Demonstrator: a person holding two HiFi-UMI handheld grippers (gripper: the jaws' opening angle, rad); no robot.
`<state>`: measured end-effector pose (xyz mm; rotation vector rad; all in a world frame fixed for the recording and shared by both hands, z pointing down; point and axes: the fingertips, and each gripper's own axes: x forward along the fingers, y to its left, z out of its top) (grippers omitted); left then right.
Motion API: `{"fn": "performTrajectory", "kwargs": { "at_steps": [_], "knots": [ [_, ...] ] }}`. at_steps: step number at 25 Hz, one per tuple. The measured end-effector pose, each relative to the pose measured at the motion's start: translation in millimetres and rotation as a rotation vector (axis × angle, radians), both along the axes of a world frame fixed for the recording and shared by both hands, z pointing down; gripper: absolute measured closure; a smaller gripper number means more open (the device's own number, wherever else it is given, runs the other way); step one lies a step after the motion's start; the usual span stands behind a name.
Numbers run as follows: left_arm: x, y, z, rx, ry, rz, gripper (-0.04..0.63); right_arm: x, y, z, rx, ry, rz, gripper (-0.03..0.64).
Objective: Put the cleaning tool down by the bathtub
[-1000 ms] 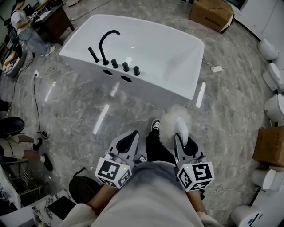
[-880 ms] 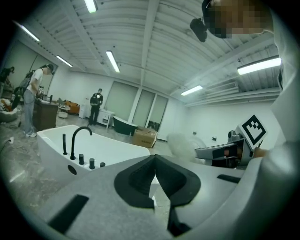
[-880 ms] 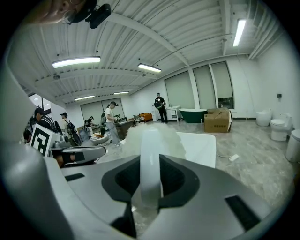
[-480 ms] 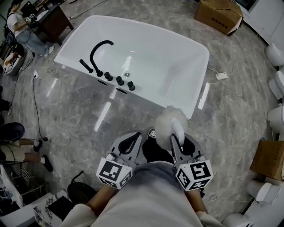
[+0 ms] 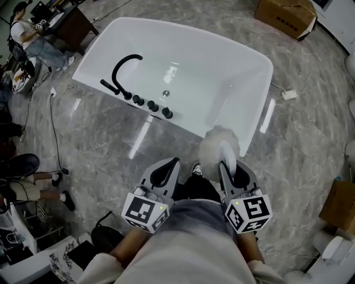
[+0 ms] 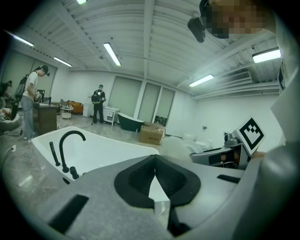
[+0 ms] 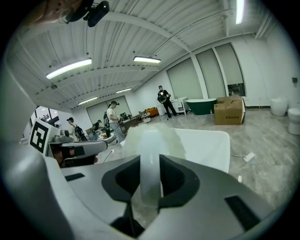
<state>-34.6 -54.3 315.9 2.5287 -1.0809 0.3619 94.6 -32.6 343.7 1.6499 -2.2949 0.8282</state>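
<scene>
My right gripper (image 5: 228,161) is shut on the white handle of the cleaning tool (image 5: 218,144), a fluffy white duster whose head hangs just before the near right corner of the white bathtub (image 5: 244,50). In the right gripper view the handle (image 7: 150,168) runs up between the jaws, with the fluffy head (image 7: 152,138) beyond. My left gripper (image 5: 165,171) is held beside it at waist height, jaws together at the tips and nothing between them (image 6: 154,161). The tub carries a black arched faucet (image 5: 125,69) and black knobs on its near rim.
Grey marble floor surrounds the tub. A cardboard box (image 5: 288,15) lies beyond it at upper right, a white power strip (image 5: 288,94) to its right. A person at a desk (image 5: 39,41) is at upper left. Cables and a black stool (image 5: 19,165) lie left. My shoe (image 5: 196,169) shows between the grippers.
The view has shifted closer to the tub: the bathtub now sits lower and more to the right in the head view. Both grippers keep the same pose, the duster still held.
</scene>
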Motion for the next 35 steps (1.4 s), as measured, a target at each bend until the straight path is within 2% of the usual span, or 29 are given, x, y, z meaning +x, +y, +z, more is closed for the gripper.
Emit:
{"fn": "performTrajectory", "kwargs": {
  "at_steps": [7,15,20,23,27,32,35],
  "knots": [
    [6,-18,16,-0.024,0.014,-0.040,0.587,6,-20,14,-0.016,-0.016,-0.014,0.535],
    [2,-34,35,-0.071,-0.010,-0.075,0.588,8,-43,38,-0.081,-0.015,-0.013,0.543],
    [-5,-49,35,-0.078,0.040,-0.124,0.588,6,-62,44,-0.088,-0.067,-0.011,0.545],
    [-9,-55,39,-0.091,0.053,-0.140,0.588,2,-71,51,-0.104,-0.059,-0.031,0.545],
    [-11,-58,40,-0.071,0.014,-0.129,0.586,-1,-79,59,-0.118,-0.040,-0.049,0.545],
    [-15,-59,55,-0.132,0.005,-0.137,0.586,-3,-88,72,-0.141,-0.020,-0.065,0.545],
    [-18,-60,58,-0.140,0.005,-0.142,0.586,-7,-92,84,-0.167,-0.018,-0.084,0.545]
  ]
}}
